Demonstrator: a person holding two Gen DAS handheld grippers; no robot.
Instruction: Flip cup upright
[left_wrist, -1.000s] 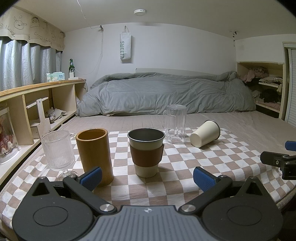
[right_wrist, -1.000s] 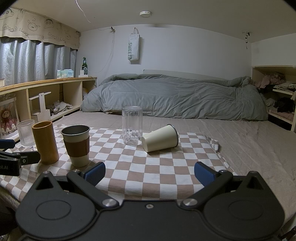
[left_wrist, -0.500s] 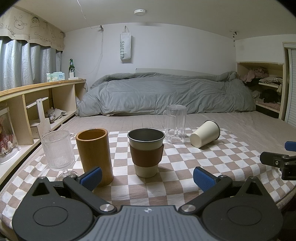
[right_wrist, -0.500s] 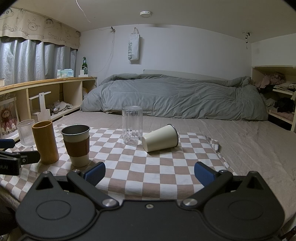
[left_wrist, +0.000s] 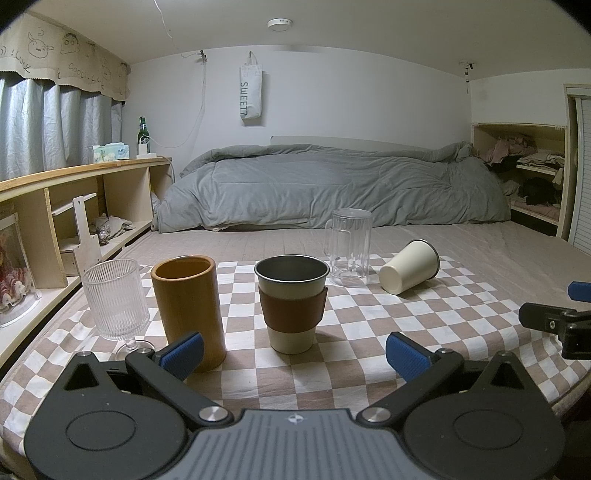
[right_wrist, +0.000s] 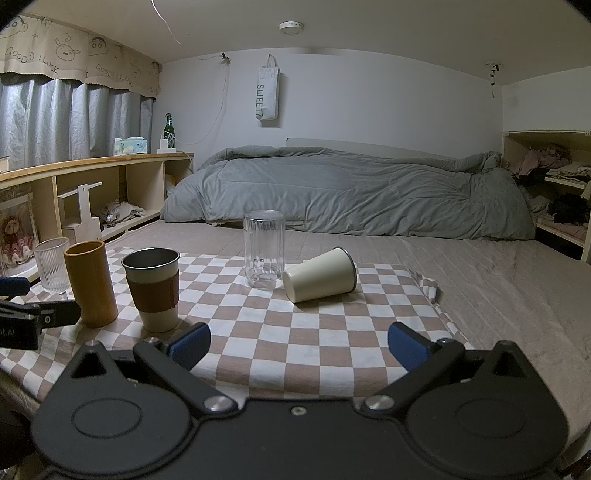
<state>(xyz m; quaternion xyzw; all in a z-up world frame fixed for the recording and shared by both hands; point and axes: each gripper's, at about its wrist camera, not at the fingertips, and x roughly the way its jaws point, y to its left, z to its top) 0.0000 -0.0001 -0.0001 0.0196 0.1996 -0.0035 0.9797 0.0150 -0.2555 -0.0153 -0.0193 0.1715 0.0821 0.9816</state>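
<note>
Cream cup (right_wrist: 320, 275): I see it lying on its side on the checkered cloth (right_wrist: 295, 332), a smooth tapered shape with a dark metal rim; its closed base faces my left, its mouth points right and away.
Where it lies: just beside the clear ribbed mug (right_wrist: 263, 254), which stands upright at its left; I cannot tell whether the two touch.
Left claw (left_wrist: 294, 354): jaws spread wide, nothing between the blue ridged pads (left_wrist: 183, 350); it hangs low over the near edge of the cloth.
Right claw (right_wrist: 299, 343): jaws also wide apart and holding nothing, with the cream cup well ahead of it, about centred between the fingers.
Sleeved cup (left_wrist: 291, 302): upright, dark metal inside, a brown band round a pale body; it stands straight ahead of the left claw.
Bamboo tumbler (left_wrist: 189, 310): a plain wooden cylinder, upright, close behind the left claw's left pad.
Ribbed glass (left_wrist: 116, 300): a clear fluted goblet on a short stem, left of the tumbler.
Bed: the cloth lies on a beige quilted mattress (right_wrist: 498, 280), with a rumpled grey duvet (right_wrist: 351, 192) heaped at the far end.
Left view only: the mug's handle shows, turned left.
Right view only: the cloth's far right corner (right_wrist: 424, 284), bunched up.
Each view: the other claw's black arm pokes in at the edge.
</note>
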